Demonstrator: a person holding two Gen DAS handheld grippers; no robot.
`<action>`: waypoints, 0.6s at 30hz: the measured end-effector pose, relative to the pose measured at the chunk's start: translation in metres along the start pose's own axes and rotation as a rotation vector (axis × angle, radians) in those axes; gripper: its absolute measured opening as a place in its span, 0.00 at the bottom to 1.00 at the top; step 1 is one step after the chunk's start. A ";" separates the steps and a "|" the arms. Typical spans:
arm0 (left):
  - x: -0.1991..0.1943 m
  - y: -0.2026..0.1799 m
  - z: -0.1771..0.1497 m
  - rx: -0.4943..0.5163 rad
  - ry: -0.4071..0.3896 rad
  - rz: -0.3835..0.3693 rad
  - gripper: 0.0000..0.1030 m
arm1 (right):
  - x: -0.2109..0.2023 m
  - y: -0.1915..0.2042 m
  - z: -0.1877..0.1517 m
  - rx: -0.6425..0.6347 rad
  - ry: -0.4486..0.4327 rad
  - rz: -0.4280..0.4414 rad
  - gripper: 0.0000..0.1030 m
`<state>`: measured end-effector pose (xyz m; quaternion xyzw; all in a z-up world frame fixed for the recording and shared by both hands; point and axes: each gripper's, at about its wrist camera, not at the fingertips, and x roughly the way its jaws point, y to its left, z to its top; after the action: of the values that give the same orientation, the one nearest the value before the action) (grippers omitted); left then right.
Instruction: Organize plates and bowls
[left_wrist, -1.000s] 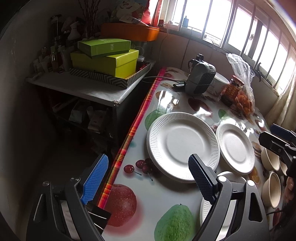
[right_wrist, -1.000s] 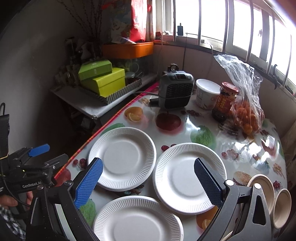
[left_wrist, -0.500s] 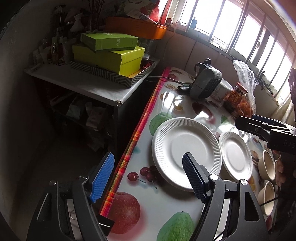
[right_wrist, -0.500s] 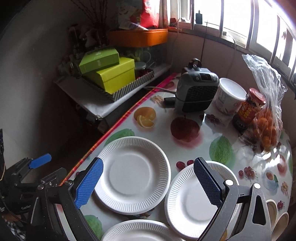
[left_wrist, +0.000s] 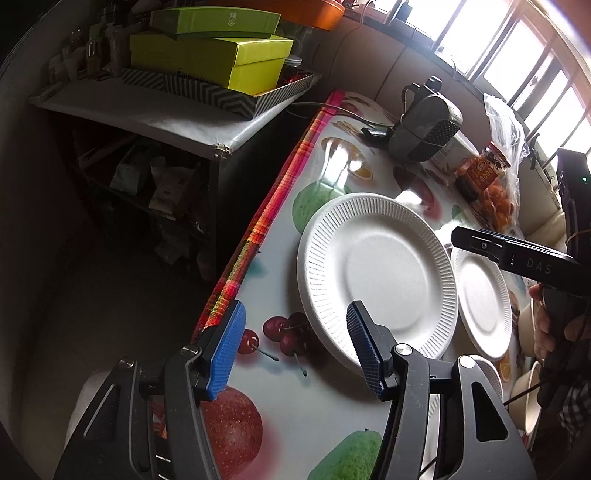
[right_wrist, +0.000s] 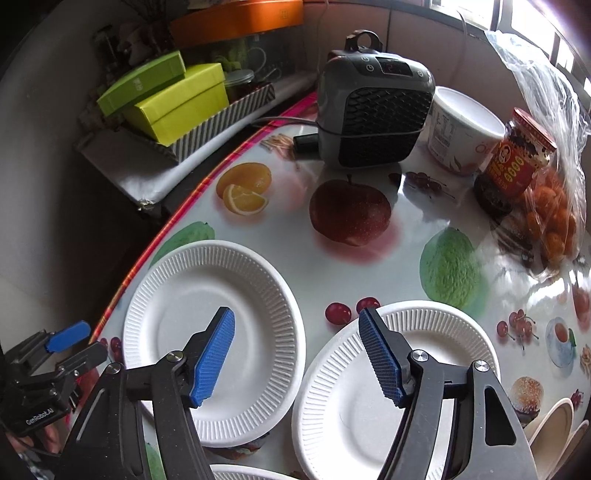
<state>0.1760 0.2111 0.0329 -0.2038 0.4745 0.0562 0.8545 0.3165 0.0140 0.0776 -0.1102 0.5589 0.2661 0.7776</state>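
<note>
The left gripper (left_wrist: 295, 350) is closing, with its fingers astride the near rim of the left plate (left_wrist: 376, 273); the pads do not press on it yet, so it holds nothing. The right gripper (right_wrist: 295, 358) is also closing and empty, and it hangs over the gap between that plate (right_wrist: 210, 339) and the right plate (right_wrist: 369, 398), one finger above each.

I judge the step to be the first pick: taking a plate to stack it on another. The next move calls for sliding one finger under a rim and pinching it. This is delicate, because the rims are thin and lie almost flat on the surface (right_wrist: 369, 273).

The plates are white paper, round, with a ribbed rim and a smooth middle; they probably bend easily. A third plate (right_wrist: 251, 472) shows at the bottom edge. The paper bowls (right_wrist: 554, 421), cream and round, stand nested at the right.

The surface is a glossy cloth printed with fruit. Behind stand a grey heater (right_wrist: 373, 110), a white tub (right_wrist: 461, 129), a jar (right_wrist: 513, 158) and a bag (right_wrist: 554, 192) of oranges.
</note>
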 end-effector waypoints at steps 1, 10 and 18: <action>0.002 -0.001 0.000 0.002 0.002 0.000 0.57 | 0.003 -0.001 0.000 0.005 0.011 0.005 0.65; 0.019 -0.002 -0.001 -0.026 0.058 -0.026 0.51 | 0.022 -0.005 0.001 0.022 0.052 0.029 0.50; 0.020 -0.003 0.001 -0.022 0.059 -0.028 0.51 | 0.032 -0.011 -0.001 0.038 0.076 0.065 0.34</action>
<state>0.1886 0.2062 0.0173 -0.2213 0.4959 0.0436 0.8386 0.3294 0.0138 0.0464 -0.0873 0.5964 0.2761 0.7486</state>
